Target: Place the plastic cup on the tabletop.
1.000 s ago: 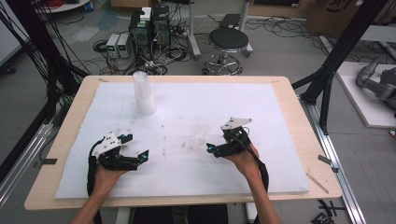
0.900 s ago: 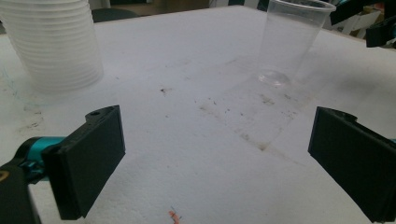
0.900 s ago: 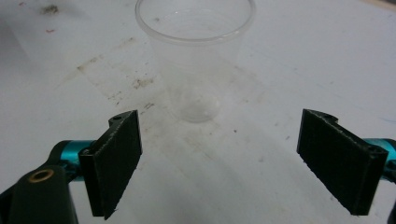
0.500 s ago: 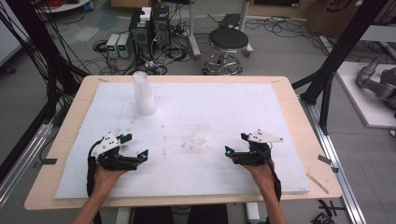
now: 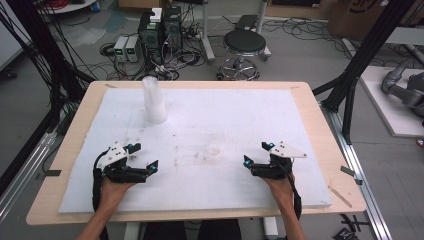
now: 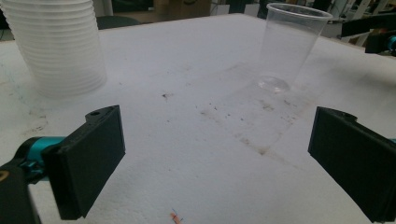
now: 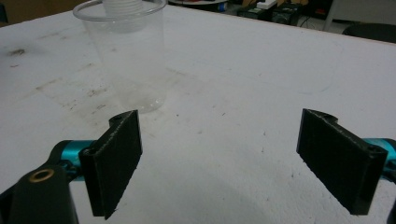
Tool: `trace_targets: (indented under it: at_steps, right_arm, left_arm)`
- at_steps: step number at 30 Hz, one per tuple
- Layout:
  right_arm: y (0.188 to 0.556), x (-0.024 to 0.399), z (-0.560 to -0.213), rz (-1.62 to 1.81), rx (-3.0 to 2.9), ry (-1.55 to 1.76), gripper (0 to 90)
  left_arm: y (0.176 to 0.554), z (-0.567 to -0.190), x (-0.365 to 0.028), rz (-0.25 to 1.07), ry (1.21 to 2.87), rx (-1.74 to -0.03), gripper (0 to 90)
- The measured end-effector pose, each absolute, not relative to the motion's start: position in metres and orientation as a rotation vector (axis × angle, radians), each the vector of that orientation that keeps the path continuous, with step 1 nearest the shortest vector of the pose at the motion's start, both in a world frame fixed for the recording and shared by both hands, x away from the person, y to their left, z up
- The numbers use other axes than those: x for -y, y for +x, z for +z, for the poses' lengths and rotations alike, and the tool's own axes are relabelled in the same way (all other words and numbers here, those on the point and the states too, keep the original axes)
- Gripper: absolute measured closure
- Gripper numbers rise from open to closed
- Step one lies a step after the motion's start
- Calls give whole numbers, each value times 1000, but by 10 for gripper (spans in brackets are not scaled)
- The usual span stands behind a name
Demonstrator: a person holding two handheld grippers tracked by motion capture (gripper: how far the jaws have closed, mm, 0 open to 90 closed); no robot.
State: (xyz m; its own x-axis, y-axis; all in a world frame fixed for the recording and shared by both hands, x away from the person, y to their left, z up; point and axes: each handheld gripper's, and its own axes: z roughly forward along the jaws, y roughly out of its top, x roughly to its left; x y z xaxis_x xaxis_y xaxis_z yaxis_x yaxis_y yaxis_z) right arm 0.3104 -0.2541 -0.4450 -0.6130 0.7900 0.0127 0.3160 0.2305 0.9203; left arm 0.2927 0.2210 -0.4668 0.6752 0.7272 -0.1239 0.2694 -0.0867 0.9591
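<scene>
Clear glossy plastic cup (image 6: 289,44), matt white foam board (image 6: 196,140)

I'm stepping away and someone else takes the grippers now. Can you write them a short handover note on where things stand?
Left gripper: open, holding nothing, low over the white board at the near left.
Right gripper: open, holding nothing, near right.
Single clear cup: upright at mid-board between the two grippers, touched by neither.
Stack of cups: stands at the far left of the board.
Done: one cup stands apart from the stack.
Left: probably taking further cups off the stack; neither gripper is reaching for it yet.
</scene>
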Motion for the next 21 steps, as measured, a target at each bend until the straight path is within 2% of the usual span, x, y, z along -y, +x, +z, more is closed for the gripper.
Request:
trace_targets:
  at_steps: [21]
  right_arm:
    - [313,258,-452,1354,-2053,1033,139]
  left_arm:
    - [292,-467,-220,473,1659,-823,38]
